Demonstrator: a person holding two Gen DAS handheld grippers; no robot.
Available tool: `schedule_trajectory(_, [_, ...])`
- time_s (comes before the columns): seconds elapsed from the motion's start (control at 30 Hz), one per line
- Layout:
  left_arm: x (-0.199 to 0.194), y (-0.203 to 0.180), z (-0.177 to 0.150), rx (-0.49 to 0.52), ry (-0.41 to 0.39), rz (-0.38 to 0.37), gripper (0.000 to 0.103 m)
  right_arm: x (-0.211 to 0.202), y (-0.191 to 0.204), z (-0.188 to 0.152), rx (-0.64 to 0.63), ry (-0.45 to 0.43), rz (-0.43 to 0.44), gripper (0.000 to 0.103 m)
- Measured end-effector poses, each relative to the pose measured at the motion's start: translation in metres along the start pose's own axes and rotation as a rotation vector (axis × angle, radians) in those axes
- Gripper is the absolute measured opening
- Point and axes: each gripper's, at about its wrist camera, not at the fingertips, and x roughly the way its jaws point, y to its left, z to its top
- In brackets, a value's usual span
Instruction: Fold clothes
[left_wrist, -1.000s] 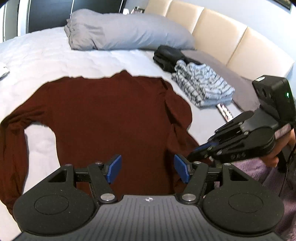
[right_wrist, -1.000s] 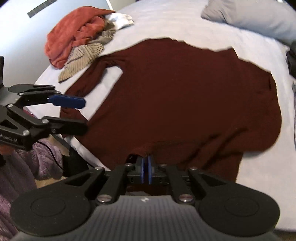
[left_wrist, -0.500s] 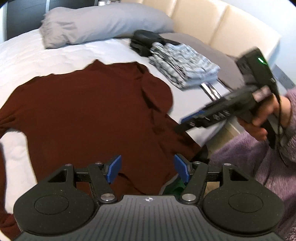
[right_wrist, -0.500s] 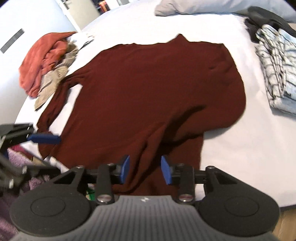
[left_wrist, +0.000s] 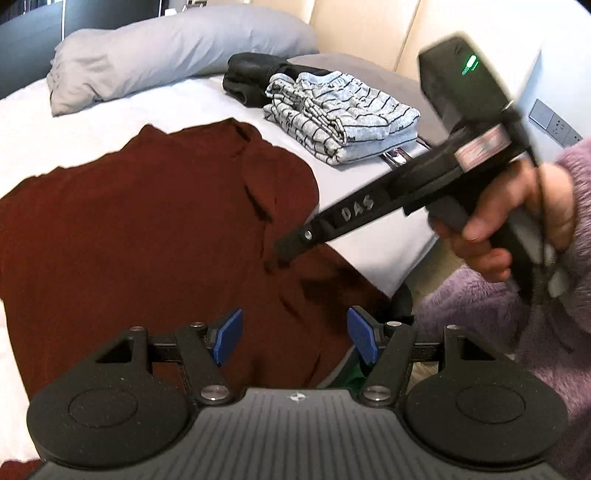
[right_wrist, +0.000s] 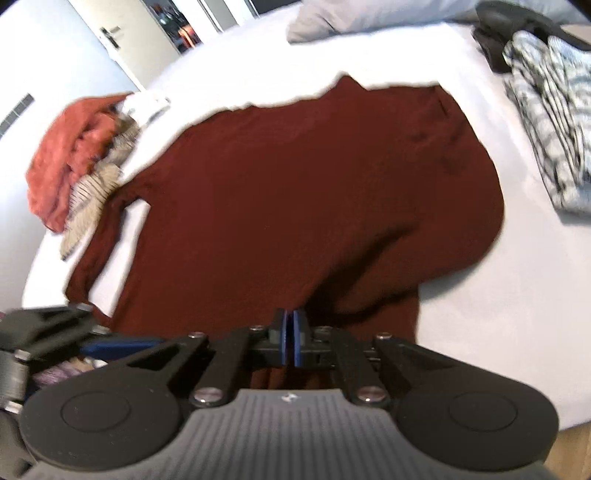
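White quilted bed (left_wrist: 92, 122), flat maroon knit sweater (left_wrist: 147, 229)

Maroon sweater (right_wrist: 295, 192), seemingly grey-striped clothes (left_wrist: 343, 114)

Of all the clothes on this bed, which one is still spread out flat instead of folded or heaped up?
The dark red sweater. It lies open across the sheet, while the striped grey garment is folded and the orange one sits crumpled in a heap.
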Motion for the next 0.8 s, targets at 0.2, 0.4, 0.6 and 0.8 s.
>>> schedule_trajectory(0.2, [0.024,0.002,0.011,-0.033,0.01,0.032,0.053,-0.007,0.025,0.014,-0.041,-0.029,0.05,0.003])
schedule_trajectory(0.4, [0.038,-0.004,0.016,-0.021,0.037,0.04,0.053,-0.008,0.02,0.016,-0.04,-0.034,-0.084,0.008])
schedule_trajectory(0.6, [0.057,-0.016,0.02,0.004,0.077,0.061,0.047,-0.008,0.0,0.007,0.005,-0.023,-0.171,0.011])
schedule_trajectory(0.8, [0.075,-0.023,0.025,0.053,0.135,0.134,0.02,-0.011,-0.009,0.002,0.017,-0.026,-0.202,0.041])
